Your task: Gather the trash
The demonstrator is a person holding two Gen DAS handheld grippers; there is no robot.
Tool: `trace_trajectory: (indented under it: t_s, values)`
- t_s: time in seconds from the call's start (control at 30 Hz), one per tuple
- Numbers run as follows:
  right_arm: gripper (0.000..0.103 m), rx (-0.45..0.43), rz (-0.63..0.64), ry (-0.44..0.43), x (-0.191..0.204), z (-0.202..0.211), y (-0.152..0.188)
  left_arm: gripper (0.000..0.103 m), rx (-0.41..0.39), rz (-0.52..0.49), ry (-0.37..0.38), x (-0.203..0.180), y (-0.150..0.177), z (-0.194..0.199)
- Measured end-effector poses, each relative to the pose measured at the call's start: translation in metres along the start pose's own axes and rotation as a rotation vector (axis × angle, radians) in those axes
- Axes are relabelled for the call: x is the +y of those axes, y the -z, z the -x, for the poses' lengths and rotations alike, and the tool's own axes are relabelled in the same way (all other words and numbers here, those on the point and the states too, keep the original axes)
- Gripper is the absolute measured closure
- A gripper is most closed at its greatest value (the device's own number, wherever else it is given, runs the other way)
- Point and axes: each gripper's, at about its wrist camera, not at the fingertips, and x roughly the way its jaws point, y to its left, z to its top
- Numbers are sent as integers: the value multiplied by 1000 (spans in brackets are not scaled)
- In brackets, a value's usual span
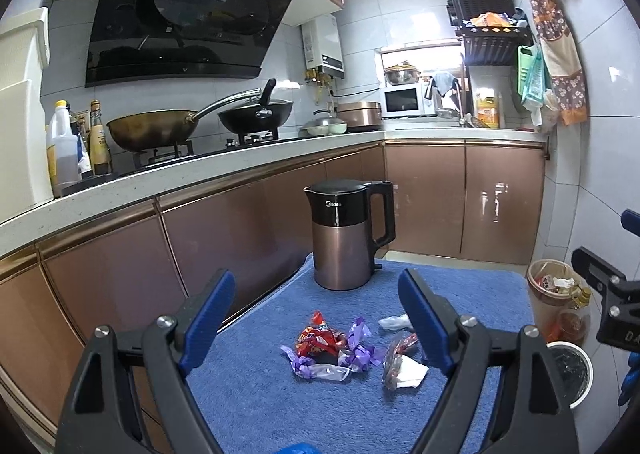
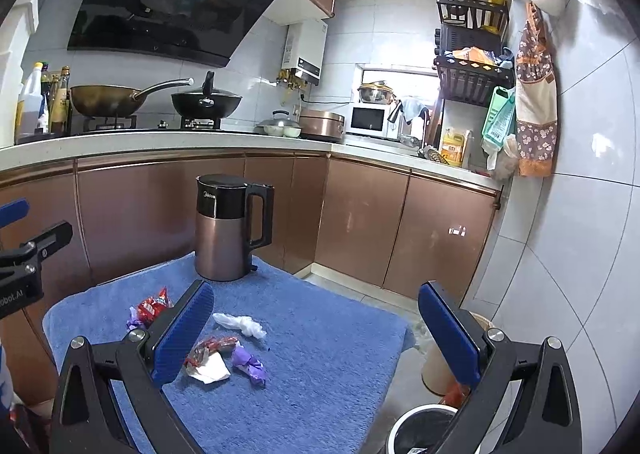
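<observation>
- Left gripper (image 1: 316, 312): ribbed blue fingers (image 1: 424, 318) spread, empty.
- Right gripper (image 2: 316, 334): likewise spread, empty.
- Crinkled wrappers (image 1: 320, 340) (red, glossy purple) and white tissue (image 2: 240, 324) lie on the fuzzy blue-towelled table (image 1: 460, 286) before a smooth copper kettle (image 1: 344, 238).

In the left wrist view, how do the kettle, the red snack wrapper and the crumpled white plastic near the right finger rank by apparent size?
Largest to smallest:
1. kettle, clearly the largest, though farthest away
2. red snack wrapper
3. crumpled white plastic, partly hidden by the gripper finger, so its rank below the wrapper is unsure
</observation>
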Motion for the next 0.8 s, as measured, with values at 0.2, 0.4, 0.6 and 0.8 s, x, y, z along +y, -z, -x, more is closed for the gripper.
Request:
trace_trajectory:
  t_s: [0.2, 0.4, 0.6, 0.8]
  values:
    - [0, -34, 14, -28, -12, 10, 5, 20, 23, 24, -37, -16, 2, 2]
    - [0, -8, 29, -83, -22, 5, 20, 20, 45, 42, -81, -29, 9, 5]
    - [0, -10, -33, -101, -33, 2, 28, 20, 62, 10, -115, -29, 11, 3]
    - [0, -8, -31, -98, -35, 0, 28, 20, 72, 22, -128, -25, 13, -1]
